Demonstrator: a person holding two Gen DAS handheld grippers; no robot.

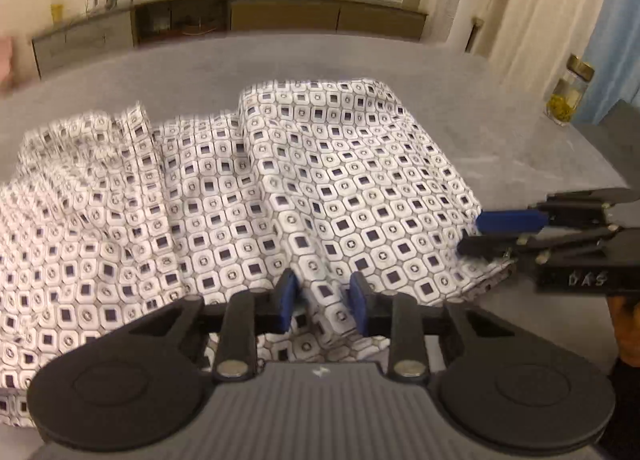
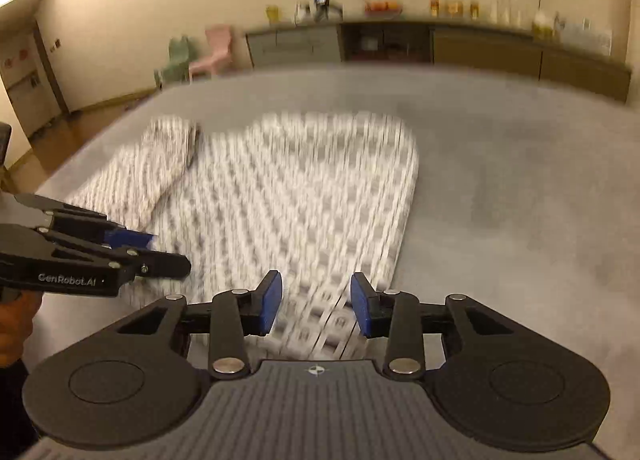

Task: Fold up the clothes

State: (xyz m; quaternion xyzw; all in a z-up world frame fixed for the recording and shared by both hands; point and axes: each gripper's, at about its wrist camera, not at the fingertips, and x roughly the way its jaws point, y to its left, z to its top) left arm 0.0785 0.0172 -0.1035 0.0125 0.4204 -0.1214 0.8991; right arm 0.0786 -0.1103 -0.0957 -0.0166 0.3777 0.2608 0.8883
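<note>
A white garment (image 1: 256, 196) with a dark square print lies partly folded on the grey surface (image 1: 500, 132); it also shows, blurred, in the right wrist view (image 2: 304, 196). My left gripper (image 1: 323, 300) is open, its blue pads on either side of a raised fold at the garment's near edge. My right gripper (image 2: 316, 304) is open over the garment's near right corner. Each gripper shows in the other's view: the right one (image 1: 484, 234) at the garment's right edge, the left one (image 2: 168, 252) at the left.
A jar (image 1: 568, 94) stands at the far right of the surface. A long sideboard (image 1: 240, 20) with glasses and fruit runs along the back wall. Two small chairs (image 2: 200, 54) stand on the floor beyond the far left edge.
</note>
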